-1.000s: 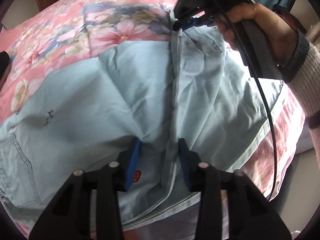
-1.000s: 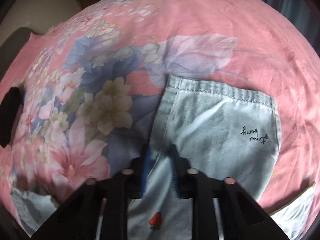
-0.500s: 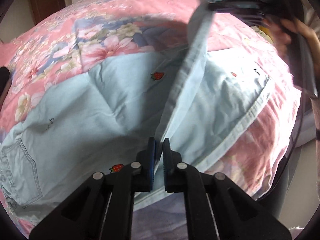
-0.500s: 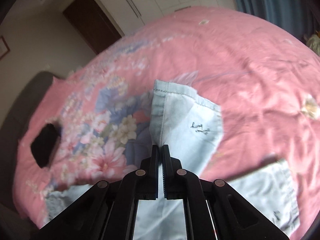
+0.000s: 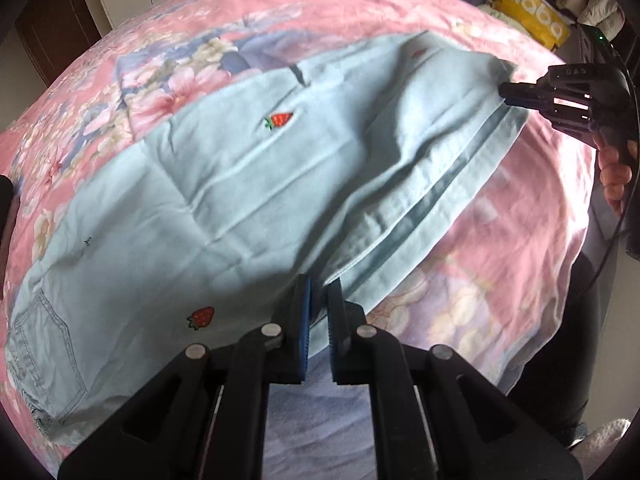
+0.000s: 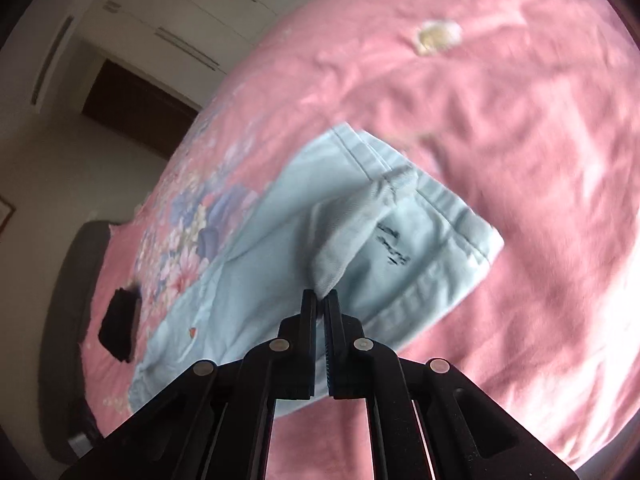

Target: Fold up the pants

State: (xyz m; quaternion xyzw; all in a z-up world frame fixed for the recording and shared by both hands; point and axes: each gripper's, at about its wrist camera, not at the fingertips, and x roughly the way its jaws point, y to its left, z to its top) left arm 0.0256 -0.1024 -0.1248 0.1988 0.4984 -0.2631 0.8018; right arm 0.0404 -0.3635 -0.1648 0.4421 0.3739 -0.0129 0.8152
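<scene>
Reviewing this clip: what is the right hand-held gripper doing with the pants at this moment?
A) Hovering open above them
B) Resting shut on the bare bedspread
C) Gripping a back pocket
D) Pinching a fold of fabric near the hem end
D: in the right wrist view the right hand-held gripper is shut on a raised fold of the light blue pants near the stitched hem, and the left wrist view shows it at that far edge.

one pants (image 5: 248,184), two hand-held grippers, one bedspread (image 5: 500,280)
</scene>
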